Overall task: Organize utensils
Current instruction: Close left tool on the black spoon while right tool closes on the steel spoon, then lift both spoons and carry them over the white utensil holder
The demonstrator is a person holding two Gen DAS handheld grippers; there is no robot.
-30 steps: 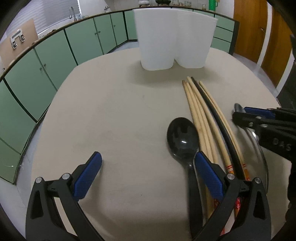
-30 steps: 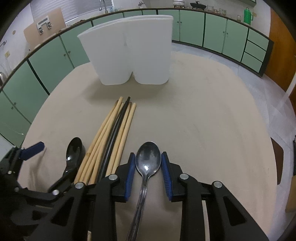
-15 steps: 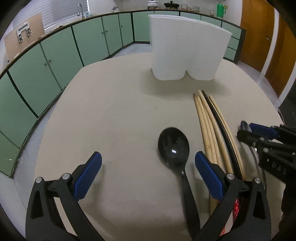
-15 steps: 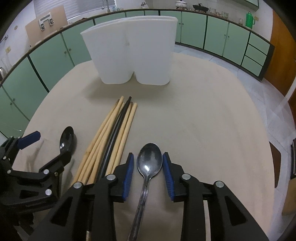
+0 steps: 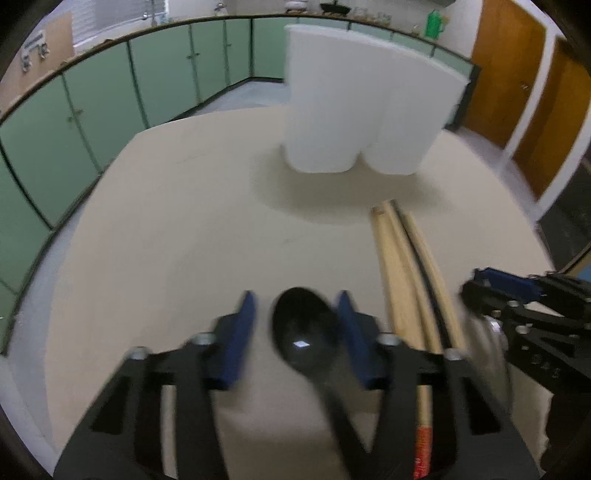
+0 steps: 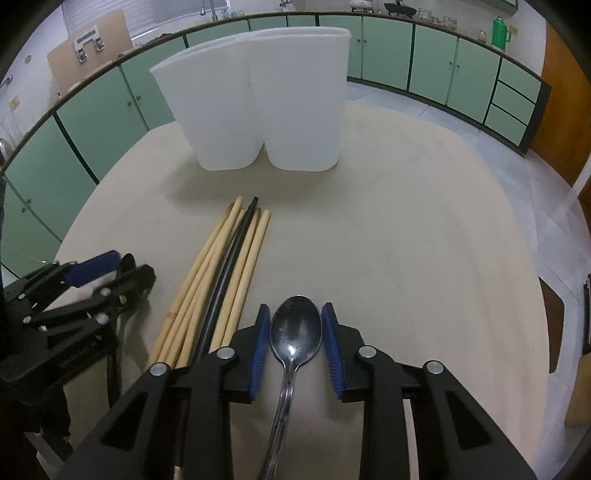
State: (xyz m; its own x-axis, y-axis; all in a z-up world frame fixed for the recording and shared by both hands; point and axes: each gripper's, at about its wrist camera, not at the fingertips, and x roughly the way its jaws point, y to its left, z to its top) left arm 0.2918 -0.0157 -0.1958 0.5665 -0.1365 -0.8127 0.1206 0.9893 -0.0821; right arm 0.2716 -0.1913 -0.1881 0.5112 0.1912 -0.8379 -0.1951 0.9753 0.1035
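The round beige tabletop [image 6: 406, 229] carries a plain white two-compartment plastic holder [image 6: 258, 99]. The bundle of pale tan wooden chopsticks [image 6: 207, 280] includes one glossy black chopstick [image 6: 236, 247]; a red-orange printed band marks one stick's near end [image 5: 422, 443]. The glossy black plastic spoon [image 5: 304, 328] shows a white highlight. The polished silver metal spoon [image 6: 295, 328] is darkly reflective. Both the left gripper [image 5: 295, 325] and right gripper [image 6: 295, 332] are black with blue pads (silver screws). The background cabinets [image 6: 110, 122] are pale green with dark edging.

Green cabinets [image 6: 432, 62] curve behind the beige table [image 6: 406, 240], a green thermos [image 6: 500, 31] on their counter.
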